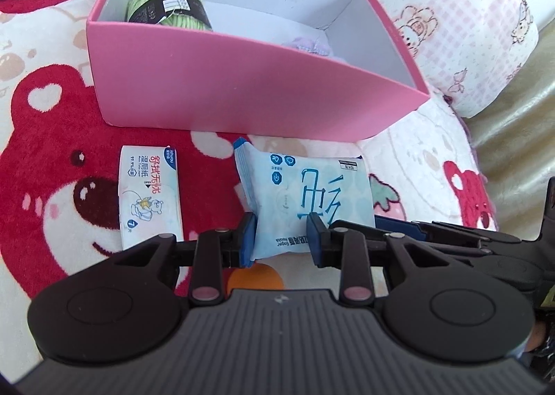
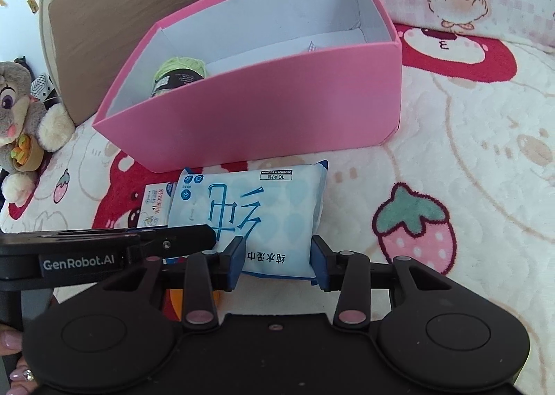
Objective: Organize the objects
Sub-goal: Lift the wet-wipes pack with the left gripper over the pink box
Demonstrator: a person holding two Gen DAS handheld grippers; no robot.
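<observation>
- The light blue wipes pack [image 1: 305,197] sits in the middle of both views, just below the pink box [image 1: 215,89].
- The left gripper [image 1: 281,239] is at the bottom middle of the left wrist view. Its 2 blue pads [image 1: 247,239] pinch the near end of the pack.
- The right gripper [image 2: 275,261] is at the bottom middle of the right wrist view. Its 2 pads [image 2: 236,261] sit on each side of the same pack's near end. I cannot tell if they press on it.
- The pink box is open on top and white inside. It fills the upper middle of both views.
- A green yarn ball [image 1: 166,3] with a dark label lies in the box, in its upper left corner in the left wrist view.
- A small white wipes pack [image 1: 151,190] lies flat on the blanket [image 1: 45,159], left of the blue pack and just below the box.
- The blanket is fluffy, with red bears and a pink strawberry [image 2: 414,228].
- A gray stuffed toy [image 2: 20,117] sits at the left edge of the right wrist view, beside a brown cushion [image 2: 104,20].
- A person's fingers [image 2: 10,343] show at the lower left corner of that view.
</observation>
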